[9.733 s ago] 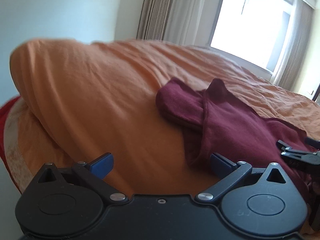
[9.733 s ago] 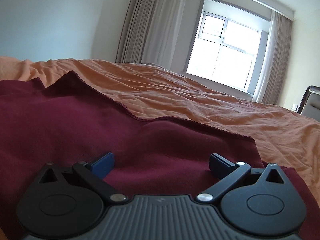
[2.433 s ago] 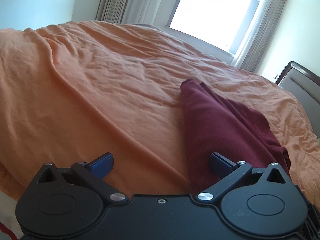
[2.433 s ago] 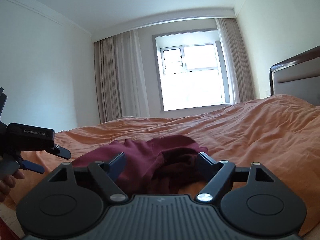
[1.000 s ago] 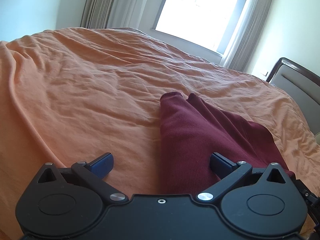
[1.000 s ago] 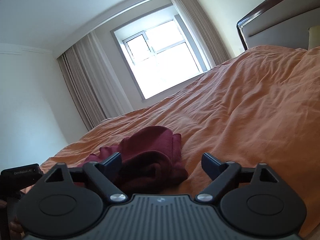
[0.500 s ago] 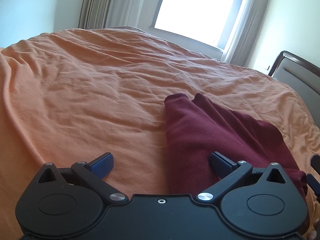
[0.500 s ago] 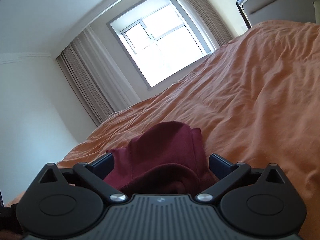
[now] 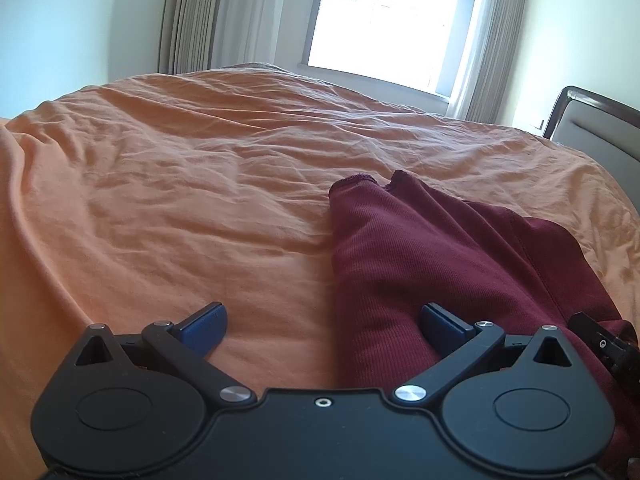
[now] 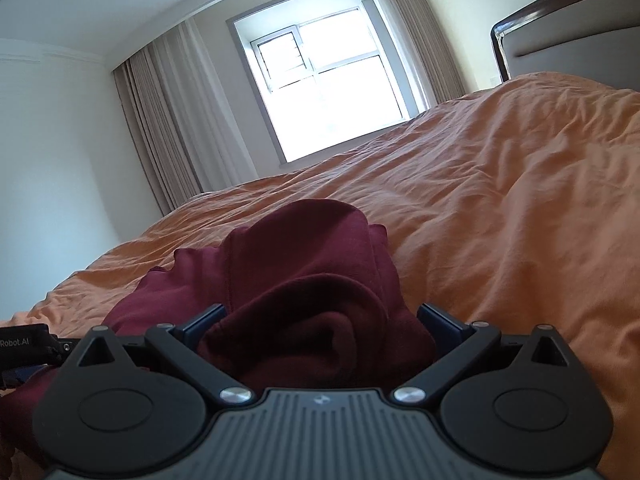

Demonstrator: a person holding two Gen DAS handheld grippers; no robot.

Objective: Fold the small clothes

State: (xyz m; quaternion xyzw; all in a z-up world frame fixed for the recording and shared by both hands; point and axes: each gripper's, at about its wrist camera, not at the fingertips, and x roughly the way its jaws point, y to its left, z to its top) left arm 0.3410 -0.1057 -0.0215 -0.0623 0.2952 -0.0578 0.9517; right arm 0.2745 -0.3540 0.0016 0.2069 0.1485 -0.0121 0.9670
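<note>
A maroon garment lies in a long, partly folded bundle on the orange bed cover. My left gripper hovers open over the bundle's near left edge; the cloth runs past its right finger, and its left finger is over bare cover. In the right wrist view the garment rises as a bunched mound. My right gripper stands open wide, with the mound's rolled near end filling the gap between its fingers. The right gripper's black body shows at the bundle's right side.
Wrinkled orange bed cover spreads on all sides. A dark-framed headboard stands at the right. A bright window with curtains is behind the bed. The left gripper's body shows at the left edge of the right wrist view.
My right gripper has moved in on the garment, whose bunched end now fills the gap between its widened fingers. My left gripper barely shifted; the right gripper's body now shows beside it.
</note>
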